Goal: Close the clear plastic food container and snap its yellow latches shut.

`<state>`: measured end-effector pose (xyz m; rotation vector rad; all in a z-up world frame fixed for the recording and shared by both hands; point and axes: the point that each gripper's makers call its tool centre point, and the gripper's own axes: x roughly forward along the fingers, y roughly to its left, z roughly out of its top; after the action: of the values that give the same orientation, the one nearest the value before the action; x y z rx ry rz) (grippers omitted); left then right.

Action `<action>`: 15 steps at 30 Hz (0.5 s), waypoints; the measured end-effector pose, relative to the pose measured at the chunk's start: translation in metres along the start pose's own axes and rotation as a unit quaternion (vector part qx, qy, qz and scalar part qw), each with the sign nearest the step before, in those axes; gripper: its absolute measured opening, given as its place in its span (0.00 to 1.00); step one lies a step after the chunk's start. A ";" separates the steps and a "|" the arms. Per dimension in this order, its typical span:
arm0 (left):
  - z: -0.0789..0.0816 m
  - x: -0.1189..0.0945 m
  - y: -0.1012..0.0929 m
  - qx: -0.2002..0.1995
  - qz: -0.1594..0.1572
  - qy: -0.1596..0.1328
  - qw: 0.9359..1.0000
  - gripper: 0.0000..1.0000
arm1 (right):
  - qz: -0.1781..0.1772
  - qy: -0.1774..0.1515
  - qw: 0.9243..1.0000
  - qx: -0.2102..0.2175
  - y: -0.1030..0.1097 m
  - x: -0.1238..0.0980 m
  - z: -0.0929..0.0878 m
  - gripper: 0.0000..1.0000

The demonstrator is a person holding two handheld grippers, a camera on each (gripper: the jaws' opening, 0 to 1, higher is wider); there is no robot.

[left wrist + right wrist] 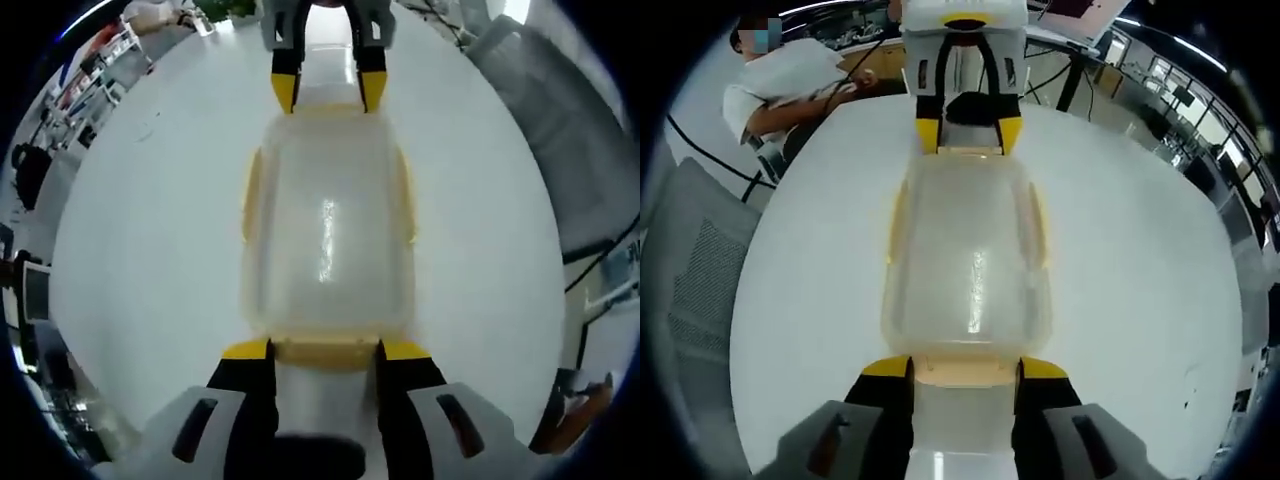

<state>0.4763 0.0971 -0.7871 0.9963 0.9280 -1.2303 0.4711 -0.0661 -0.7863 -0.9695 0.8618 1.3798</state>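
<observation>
- Left gripper view has the clear container lying lid-down-closed on the white table, its long axis running between the two grippers.
- Left gripper stands with jaws parted around the near yellow end latch; right gripper does the same at the opposite end — neither clamps anything.
- To do this step well, I judge each gripper should press its end latch squarely inward and down, both together, so the box does not slide.
- Side latches look flush already, though the haze makes that uncertain.
- Right gripper view adds a seated person and a grey chair; left gripper view shows shelving instead.
</observation>
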 end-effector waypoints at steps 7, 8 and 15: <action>0.009 -0.018 0.002 0.001 0.017 0.007 1.000 0.36 | -0.013 -0.001 1.000 -0.009 -0.001 -0.013 0.003 0.36; 0.011 -0.020 0.002 0.003 0.020 0.007 1.000 0.36 | -0.014 -0.001 1.000 -0.008 -0.002 -0.014 0.003 0.36; 0.022 -0.028 0.002 0.003 0.030 0.007 1.000 0.36 | -0.024 -0.003 1.000 -0.018 -0.002 -0.030 0.000 0.36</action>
<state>0.4757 0.0849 -0.7534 1.0314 0.8984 -1.1783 0.4721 -0.0773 -0.7590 -1.0071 0.8064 1.3600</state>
